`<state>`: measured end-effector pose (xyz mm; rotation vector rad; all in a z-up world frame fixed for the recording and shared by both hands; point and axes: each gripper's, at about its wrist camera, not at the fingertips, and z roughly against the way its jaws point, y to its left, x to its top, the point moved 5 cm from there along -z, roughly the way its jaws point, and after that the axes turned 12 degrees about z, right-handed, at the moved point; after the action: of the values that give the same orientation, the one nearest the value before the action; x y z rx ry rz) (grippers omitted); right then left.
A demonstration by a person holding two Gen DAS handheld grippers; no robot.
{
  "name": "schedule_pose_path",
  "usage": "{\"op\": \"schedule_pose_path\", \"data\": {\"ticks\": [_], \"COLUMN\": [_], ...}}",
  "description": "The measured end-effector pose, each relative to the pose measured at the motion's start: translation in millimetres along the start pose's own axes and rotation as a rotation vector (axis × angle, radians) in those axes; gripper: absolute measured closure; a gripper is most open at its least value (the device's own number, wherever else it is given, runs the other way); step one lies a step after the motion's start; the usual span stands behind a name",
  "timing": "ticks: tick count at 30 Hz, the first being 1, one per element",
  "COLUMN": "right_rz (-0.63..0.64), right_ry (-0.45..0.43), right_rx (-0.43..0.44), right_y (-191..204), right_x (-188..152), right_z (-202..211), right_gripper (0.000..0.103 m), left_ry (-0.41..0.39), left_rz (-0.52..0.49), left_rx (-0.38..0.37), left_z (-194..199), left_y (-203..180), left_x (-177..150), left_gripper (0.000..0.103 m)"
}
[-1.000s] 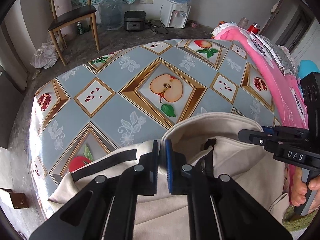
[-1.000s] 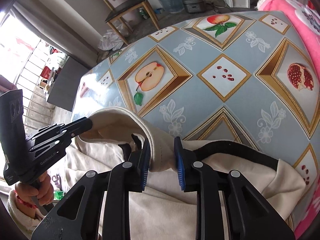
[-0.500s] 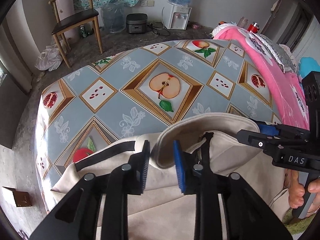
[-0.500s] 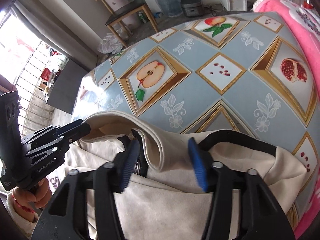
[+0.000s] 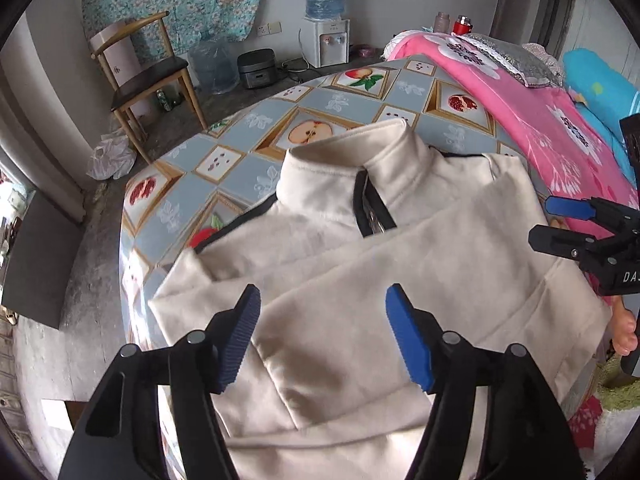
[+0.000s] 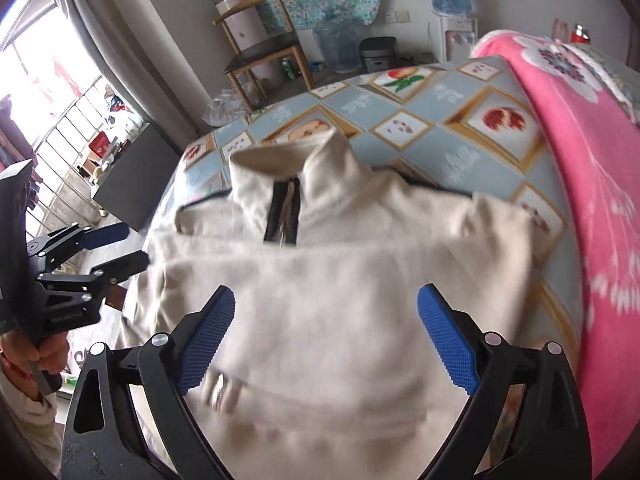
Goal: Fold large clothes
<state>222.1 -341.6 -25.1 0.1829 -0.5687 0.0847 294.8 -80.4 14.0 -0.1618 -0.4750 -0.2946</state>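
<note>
Wooden chair (image 5: 148,76), water dispenser (image 5: 325,42), rice cooker (image 5: 257,69), pink blanket (image 5: 532,120) beyond fruit-patterned tablecloth (image 5: 240,168).

Left tongs (image 5: 322,336): spread wide, blue pads well apart, nothing between them, held above the cloth.
Right tongs (image 6: 326,338): spread wide as well, blue pads far apart, gripping nothing, held above the cloth.
Left hand (image 6: 38,354): wrapped round the black handle at the lower left of the right wrist view, light cuff at the wrist.
Right hand (image 5: 624,330): only fingertips visible at the right edge of the left wrist view, beside the handle.
</note>
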Motion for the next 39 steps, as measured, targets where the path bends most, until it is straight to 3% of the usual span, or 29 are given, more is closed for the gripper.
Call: {"op": "schedule_pose_path", "data": {"ticks": [6, 13, 15, 19, 25, 34, 39], "right_rz": [-0.021, 0.038, 0.058, 0.041, 0.055, 0.024, 0.037], "right_ry": [-0.005, 0.02, 0.022, 0.05, 0.061, 0.072, 0.07], "right_rx": [-0.016, -0.083, -0.131, -0.116, -0.19, -0.187, -0.198], "right_y": [32, 74, 78, 82, 82, 75, 76], "right_x": [-59, -92, -100, -114, -128, -140, -139], "right_z": [19, 13, 11, 4, -8, -24, -24], "right_gripper": [0.013, 0.013, 0.013, 0.013, 0.01, 0.007, 0.007], "left_ry": [0.0, 0.036, 0.034, 0.057, 0.063, 0.02, 0.041], "left_rz": [0.095, 0.137, 0.145, 0.184, 0.232, 0.283, 0.278], "left_rx": [0.036, 0.098, 0.128, 0.132, 0.132, 0.127, 0.118], "left_z": [19, 5, -1, -14, -25, -27, -30], "left_y": [21, 29, 31, 39, 49, 51, 49], "left_x": [-77, -137, -144, -154, -165, -169, -168], "left_gripper": [0.037, 0.037, 0.037, 0.036, 0.025, 0.015, 0.005]}}
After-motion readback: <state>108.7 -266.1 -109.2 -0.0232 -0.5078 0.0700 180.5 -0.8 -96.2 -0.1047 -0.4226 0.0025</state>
